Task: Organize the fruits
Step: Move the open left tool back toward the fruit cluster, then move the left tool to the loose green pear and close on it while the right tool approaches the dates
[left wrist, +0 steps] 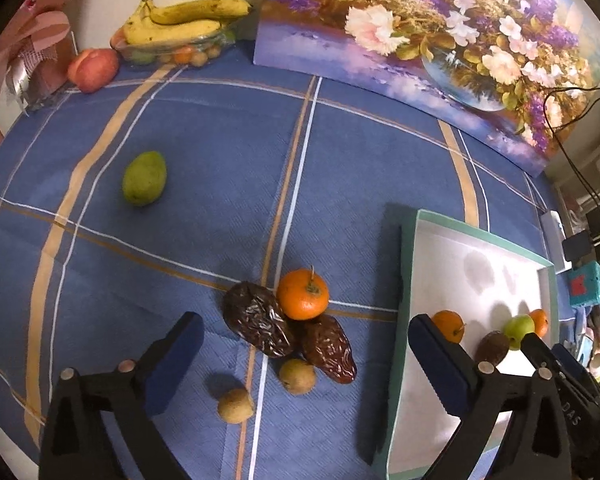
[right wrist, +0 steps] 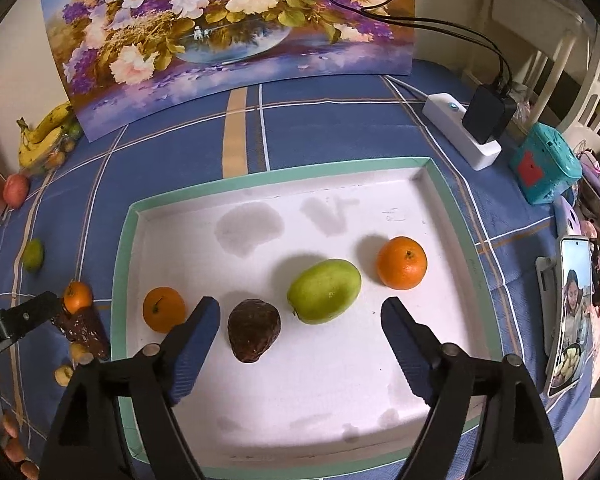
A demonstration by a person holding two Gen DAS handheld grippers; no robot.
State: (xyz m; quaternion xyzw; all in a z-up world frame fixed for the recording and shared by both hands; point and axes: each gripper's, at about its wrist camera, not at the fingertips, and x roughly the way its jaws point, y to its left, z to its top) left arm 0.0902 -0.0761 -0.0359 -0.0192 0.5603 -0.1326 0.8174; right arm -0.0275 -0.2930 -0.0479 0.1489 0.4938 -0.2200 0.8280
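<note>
Both tongs open, empty. Right tongs (right wrist: 300,320) over tray (right wrist: 119,248), above dark date (right wrist: 253,330). Left tongs (left wrist: 304,344) over desk pile: tangerine (left wrist: 303,295), dates (left wrist: 259,322). Judged between placements; next, close on tangerine, carry into tray.

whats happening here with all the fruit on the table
A person holding a gripper in each hand is sorting fruit into a white tray. It already holds two oranges, a green fruit and a dark brown one. The right gripper hangs open over the tray, holding nothing. The left gripper is open above a pile on the blue cloth: an orange, two dates and two small brownish fruits.
</note>
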